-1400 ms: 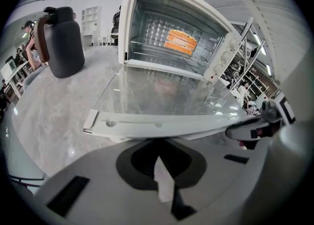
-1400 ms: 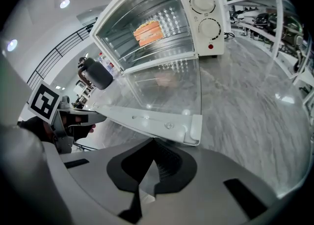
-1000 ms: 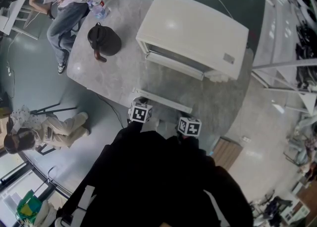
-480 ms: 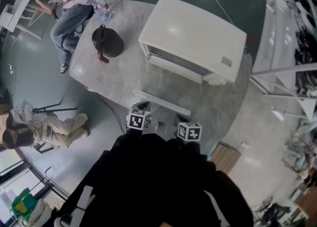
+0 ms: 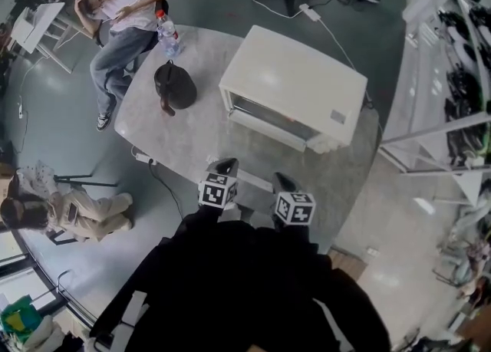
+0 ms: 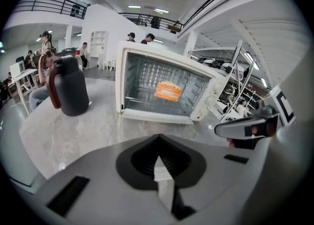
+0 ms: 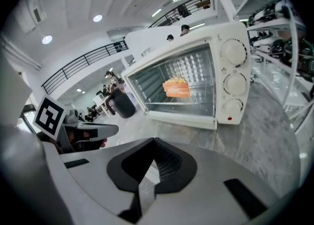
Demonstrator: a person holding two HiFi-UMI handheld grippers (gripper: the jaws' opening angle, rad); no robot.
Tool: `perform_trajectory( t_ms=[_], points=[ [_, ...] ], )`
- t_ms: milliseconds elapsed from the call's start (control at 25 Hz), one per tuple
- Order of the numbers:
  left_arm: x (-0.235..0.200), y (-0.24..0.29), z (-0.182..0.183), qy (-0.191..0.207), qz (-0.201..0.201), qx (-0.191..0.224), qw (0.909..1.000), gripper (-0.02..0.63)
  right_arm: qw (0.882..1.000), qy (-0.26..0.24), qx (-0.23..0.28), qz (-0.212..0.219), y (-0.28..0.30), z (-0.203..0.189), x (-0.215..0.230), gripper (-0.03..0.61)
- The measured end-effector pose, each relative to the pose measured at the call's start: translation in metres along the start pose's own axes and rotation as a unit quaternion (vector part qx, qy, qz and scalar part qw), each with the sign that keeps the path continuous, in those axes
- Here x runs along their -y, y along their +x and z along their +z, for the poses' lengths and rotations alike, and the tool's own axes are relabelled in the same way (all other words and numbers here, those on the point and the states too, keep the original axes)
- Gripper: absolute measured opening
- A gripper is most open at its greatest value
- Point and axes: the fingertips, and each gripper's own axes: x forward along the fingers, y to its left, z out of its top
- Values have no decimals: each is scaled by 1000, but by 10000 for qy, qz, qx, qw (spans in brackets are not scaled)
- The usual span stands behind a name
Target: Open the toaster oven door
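The white toaster oven (image 5: 295, 86) stands on the round grey table (image 5: 192, 139). Its glass door (image 6: 152, 127) lies folded down flat in front of it. An orange piece of food (image 6: 168, 91) rests on the rack inside, the same food (image 7: 176, 89) showing in the right gripper view. My left gripper (image 5: 219, 189) and right gripper (image 5: 294, 206) hang side by side at the table's near edge, by the door's front rim. The left gripper (image 6: 159, 170) is shut on nothing. The right gripper (image 7: 147, 180) is likewise shut and holds nothing.
A dark kettle (image 5: 175, 86) stands left of the oven, with a water bottle (image 5: 167, 34) behind it. One person (image 5: 123, 13) sits at the table's far left and another (image 5: 69, 208) is low on the floor at left. Shelving (image 5: 453, 74) runs along the right.
The head view has pulled back, so the oven looks smaller and lower in frame. Both grippers sit slightly nearer me, still side by side at the door's front rim.
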Motion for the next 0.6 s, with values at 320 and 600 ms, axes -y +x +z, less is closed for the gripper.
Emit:
perform_trajectory(
  t_ms=[320, 600],
  points=[
    [16, -35, 76, 109, -75, 974, 9952, 3, 9928, -247, 1153, 217, -30, 93, -22, 3],
    [37, -78, 131, 435, -211, 1872, 9811, 3, 9807, -421, 1891, 262, -62, 138, -39, 3]
  ],
)
